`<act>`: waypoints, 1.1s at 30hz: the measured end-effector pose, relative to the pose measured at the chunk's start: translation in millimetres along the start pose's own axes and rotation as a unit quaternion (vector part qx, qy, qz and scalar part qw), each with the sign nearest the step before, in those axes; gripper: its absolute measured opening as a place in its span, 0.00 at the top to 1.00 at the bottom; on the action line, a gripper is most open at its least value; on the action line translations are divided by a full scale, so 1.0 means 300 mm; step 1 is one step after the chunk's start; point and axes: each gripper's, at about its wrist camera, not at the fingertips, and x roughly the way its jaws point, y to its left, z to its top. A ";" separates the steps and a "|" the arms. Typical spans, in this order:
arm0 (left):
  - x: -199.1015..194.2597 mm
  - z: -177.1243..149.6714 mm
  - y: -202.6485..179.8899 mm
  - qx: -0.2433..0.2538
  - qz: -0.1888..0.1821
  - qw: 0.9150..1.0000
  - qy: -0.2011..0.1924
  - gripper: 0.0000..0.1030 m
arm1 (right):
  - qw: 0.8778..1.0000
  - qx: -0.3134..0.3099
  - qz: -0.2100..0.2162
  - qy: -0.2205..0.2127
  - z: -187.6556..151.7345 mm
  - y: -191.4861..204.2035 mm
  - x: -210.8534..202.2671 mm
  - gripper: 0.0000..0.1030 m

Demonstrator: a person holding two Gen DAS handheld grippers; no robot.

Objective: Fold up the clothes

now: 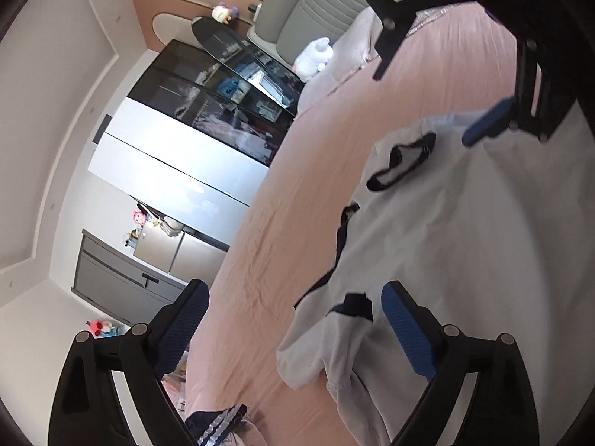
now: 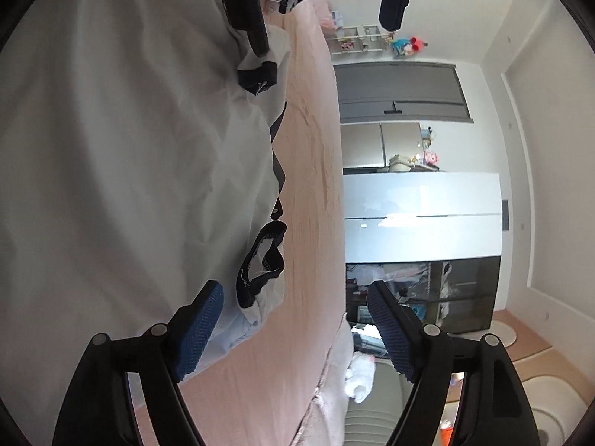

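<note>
A white garment [image 1: 465, 241] with dark navy trim lies spread on the pink bed sheet [image 1: 260, 260]. Its navy-edged collar [image 1: 401, 163] and a navy cuff [image 1: 357, 306] face up. My left gripper [image 1: 293, 319] hovers open above the cuffed sleeve, with no cloth between its pads. My right gripper [image 1: 424, 107] is open above the collar end. In the right wrist view the same garment [image 2: 130, 167] fills the left side. There my right gripper [image 2: 295, 327] stands open over the collar [image 2: 260, 260], and the left gripper [image 2: 325, 37] is open at the top.
A second, navy garment with white stripes [image 1: 219, 423] lies near the bed's end. Past the bed edge stands a wardrobe [image 1: 208, 111] with dark glass and white doors, and a grey cabinet [image 1: 122, 278]. A white plush toy [image 1: 316, 55] sits by the padded headboard [image 1: 316, 7].
</note>
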 end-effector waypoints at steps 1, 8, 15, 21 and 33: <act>-0.007 0.007 0.010 -0.003 0.003 1.000 -0.004 0.00 | 1.000 0.021 0.009 0.004 -0.002 -0.006 -0.009 0.23; 0.001 -0.092 0.150 -0.080 0.007 0.996 0.039 0.00 | 0.981 0.174 0.077 0.022 -0.001 -0.104 -0.029 0.23; 0.045 -0.287 0.340 -0.221 -0.014 0.971 0.095 0.00 | 0.900 0.397 0.180 0.002 0.016 -0.290 0.035 0.23; 0.121 -0.408 0.401 -0.337 -0.073 0.933 0.106 0.01 | 0.798 0.546 0.255 -0.005 0.042 -0.364 0.098 0.23; 0.244 -0.485 0.346 -0.396 -0.174 0.897 0.094 0.56 | 0.703 0.626 0.338 0.013 0.161 -0.286 0.194 0.23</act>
